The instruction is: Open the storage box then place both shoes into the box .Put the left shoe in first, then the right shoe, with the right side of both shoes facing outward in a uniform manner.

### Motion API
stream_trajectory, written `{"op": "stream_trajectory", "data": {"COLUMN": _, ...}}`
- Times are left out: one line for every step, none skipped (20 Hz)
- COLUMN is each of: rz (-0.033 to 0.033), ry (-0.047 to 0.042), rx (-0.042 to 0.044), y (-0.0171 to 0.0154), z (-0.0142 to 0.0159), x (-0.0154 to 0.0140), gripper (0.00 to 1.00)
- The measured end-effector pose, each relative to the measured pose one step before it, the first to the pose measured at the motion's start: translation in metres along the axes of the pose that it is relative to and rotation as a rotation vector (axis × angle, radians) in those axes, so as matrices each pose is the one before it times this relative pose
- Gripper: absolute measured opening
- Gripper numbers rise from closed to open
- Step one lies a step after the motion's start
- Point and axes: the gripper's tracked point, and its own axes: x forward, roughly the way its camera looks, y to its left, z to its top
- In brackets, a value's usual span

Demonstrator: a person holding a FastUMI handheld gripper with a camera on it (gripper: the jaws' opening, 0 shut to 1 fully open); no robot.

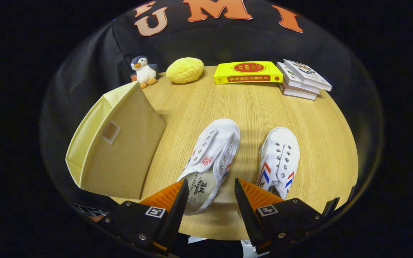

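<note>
Two white canvas shoes with red and blue side stripes lie on the round wooden table (249, 107), toes pointing away from me. The left shoe (212, 157) has its heel just ahead of and between my fingers, nearer the left one. The right shoe (279, 160) lies a little to its right, its heel by the right finger. A beige fabric storage box (120, 143) stands left of the shoes, a rectangular handle cut-out in its near wall and its pale inside showing. My gripper (210, 184) is open and holds nothing.
Along the table's far edge sit a plush penguin (144, 71), a yellow bun-shaped toy (184, 70), a yellow book (247, 72) and a stack of books (302, 79). Bare wood lies between these and the shoes.
</note>
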Motion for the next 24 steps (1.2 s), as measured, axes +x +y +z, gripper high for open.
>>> {"op": "stream_trajectory", "data": {"rz": 0.0, "ry": 0.00512, "rx": 0.01449, "y": -0.00017, "z": -0.00171, "x": 0.00763, "gripper": 0.75}}
{"op": "stream_trajectory", "data": {"rz": -0.00945, "ry": 0.00383, "rx": 0.01569, "y": -0.00183, "z": 0.00025, "x": 0.00504, "gripper": 0.72}}
{"op": "stream_trajectory", "data": {"rz": -0.01003, "ry": -0.01304, "rx": 0.00698, "y": -0.00274, "z": 0.00236, "x": 0.00537, "gripper": 0.69}}
{"op": "stream_trajectory", "data": {"rz": -0.00339, "ry": -0.01102, "rx": 0.0013, "y": -0.00091, "z": 0.00179, "x": 0.006, "gripper": 0.66}}
{"op": "stream_trajectory", "data": {"rz": 0.01113, "ry": -0.00515, "rx": -0.00561, "y": 0.00395, "z": -0.00271, "x": 0.00577, "gripper": 0.61}}
{"op": "stream_trajectory", "data": {"rz": -0.00146, "ry": 0.00138, "rx": -0.01122, "y": 0.00245, "z": -0.0036, "x": 0.00423, "gripper": 0.59}}
{"op": "stream_trajectory", "data": {"rz": -0.00836, "ry": -0.01296, "rx": -0.02542, "y": -0.00046, "z": -0.00034, "x": -0.00001, "gripper": 0.5}}
{"op": "stream_trajectory", "data": {"rz": -0.01123, "ry": -0.00307, "rx": -0.04241, "y": -0.00131, "z": -0.00218, "x": 0.00017, "gripper": 0.46}}
{"op": "stream_trajectory", "data": {"rz": 0.00338, "ry": 0.00173, "rx": -0.03432, "y": 0.00199, "z": -0.00406, "x": -0.00192, "gripper": 0.45}}
{"op": "stream_trajectory", "data": {"rz": 0.00093, "ry": 0.00481, "rx": -0.02238, "y": 0.00006, "z": -0.0029, "x": -0.0024, "gripper": 0.44}}
{"op": "stream_trajectory", "data": {"rz": 0.00027, "ry": -0.00055, "rx": -0.01185, "y": -0.00229, "z": -0.00323, "x": -0.00259, "gripper": 0.43}}
{"op": "stream_trajectory", "data": {"rz": -0.00359, "ry": -0.01053, "rx": -0.00121, "y": -0.00163, "z": 0.00126, "x": -0.00086, "gripper": 0.42}}
{"op": "stream_trajectory", "data": {"rz": -0.00355, "ry": -0.00782, "rx": 0.00453, "y": -0.0024, "z": 0.00242, "x": 0.00174, "gripper": 0.42}}
{"op": "stream_trajectory", "data": {"rz": -0.00525, "ry": -0.003, "rx": 0.01197, "y": -0.00213, "z": 0.00251, "x": 0.00325, "gripper": 0.42}}
{"op": "stream_trajectory", "data": {"rz": -0.00889, "ry": -0.01632, "rx": 0.0141, "y": -0.00172, "z": 0.00652, "x": 0.00482, "gripper": 0.42}}
{"op": "stream_trajectory", "data": {"rz": -0.01937, "ry": -0.02742, "rx": 0.00947, "y": -0.00392, "z": 0.00906, "x": 0.00522, "gripper": 0.42}}
{"op": "stream_trajectory", "data": {"rz": -0.01107, "ry": -0.02827, "rx": 0.01432, "y": -0.00273, "z": 0.00685, "x": 0.00335, "gripper": 0.39}}
{"op": "stream_trajectory", "data": {"rz": -0.00088, "ry": -0.04088, "rx": 0.02474, "y": -0.00004, "z": 0.00965, "x": 0.00327, "gripper": 0.37}}
{"op": "stream_trajectory", "data": {"rz": -0.00413, "ry": -0.03431, "rx": 0.01917, "y": -0.00076, "z": 0.00749, "x": 0.00423, "gripper": 0.36}}
{"op": "stream_trajectory", "data": {"rz": -0.00932, "ry": -0.0081, "rx": 0.00649, "y": -0.00173, "z": 0.00135, "x": 0.00501, "gripper": 0.34}}
{"op": "stream_trajectory", "data": {"rz": -0.01622, "ry": 0.00715, "rx": -0.00247, "y": -0.00294, "z": -0.00365, "x": 0.0033, "gripper": 0.32}}
{"op": "stream_trajectory", "data": {"rz": -0.01563, "ry": 0.00425, "rx": -0.0027, "y": -0.00243, "z": -0.00238, "x": 0.00255, "gripper": 0.31}}
{"op": "stream_trajectory", "data": {"rz": -0.01672, "ry": 0.00503, "rx": -0.00319, "y": -0.0017, "z": -0.00419, "x": 0.00116, "gripper": 0.31}}
{"op": "stream_trajectory", "data": {"rz": -0.00588, "ry": -0.00423, "rx": -0.00085, "y": -0.00147, "z": -0.00021, "x": 0.0007, "gripper": 0.28}}
